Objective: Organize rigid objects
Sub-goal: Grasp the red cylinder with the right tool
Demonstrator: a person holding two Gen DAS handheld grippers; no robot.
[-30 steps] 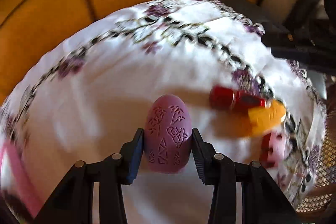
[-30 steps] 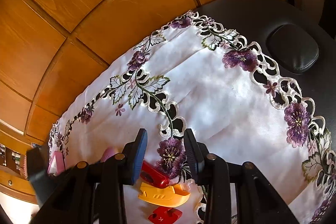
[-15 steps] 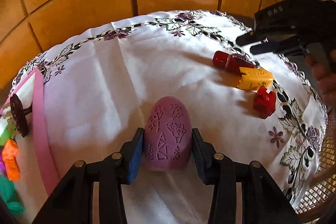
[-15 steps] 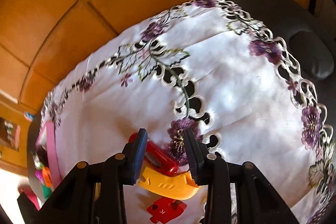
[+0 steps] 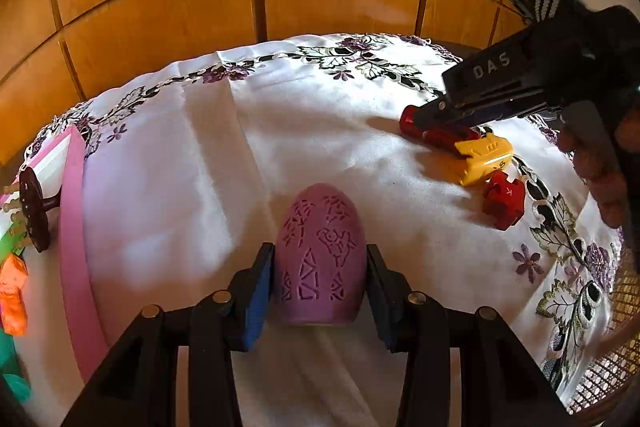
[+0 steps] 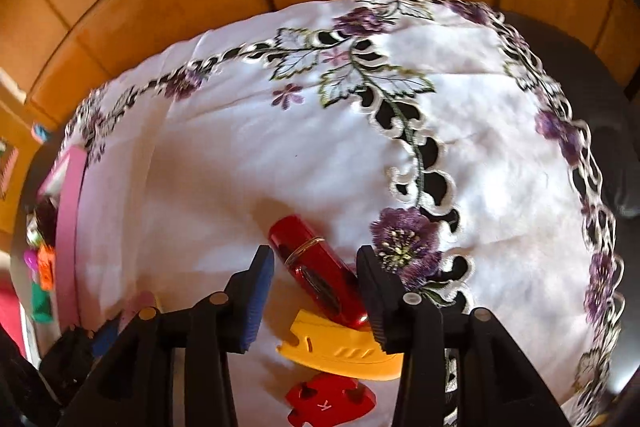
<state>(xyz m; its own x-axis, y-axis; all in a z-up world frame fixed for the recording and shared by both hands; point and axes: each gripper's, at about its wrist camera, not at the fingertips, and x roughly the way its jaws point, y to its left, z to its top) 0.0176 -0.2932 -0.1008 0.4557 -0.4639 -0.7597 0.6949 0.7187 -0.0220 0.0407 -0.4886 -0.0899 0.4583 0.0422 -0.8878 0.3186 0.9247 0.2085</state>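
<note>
A purple egg-shaped piece with carved patterns [image 5: 320,251] stands between the pads of my left gripper [image 5: 320,287], which is shut on it just over the white embroidered cloth [image 5: 280,147]. A glossy red cylinder [image 6: 316,267] lies slantwise on the cloth between the fingers of my right gripper [image 6: 316,287]. Its jaws are opening: the right pad is close against the cylinder's near end, and a gap shows at the left pad. In the left wrist view the right gripper [image 5: 420,115] is low over the red cylinder [image 5: 436,135], held by a person's hand [image 5: 600,171].
A yellow plastic piece [image 6: 344,351] and a red puzzle-shaped piece [image 6: 332,399] lie just behind the cylinder. A pink-rimmed tray [image 5: 74,227] with several coloured toys sits at the cloth's left edge. Wooden panels stand behind, and a wicker seat [image 5: 624,347] is at right.
My right gripper has rolled and come down around the red cylinder, and its jaws now stand wider. My left gripper swung across with the purple egg, then held still.
</note>
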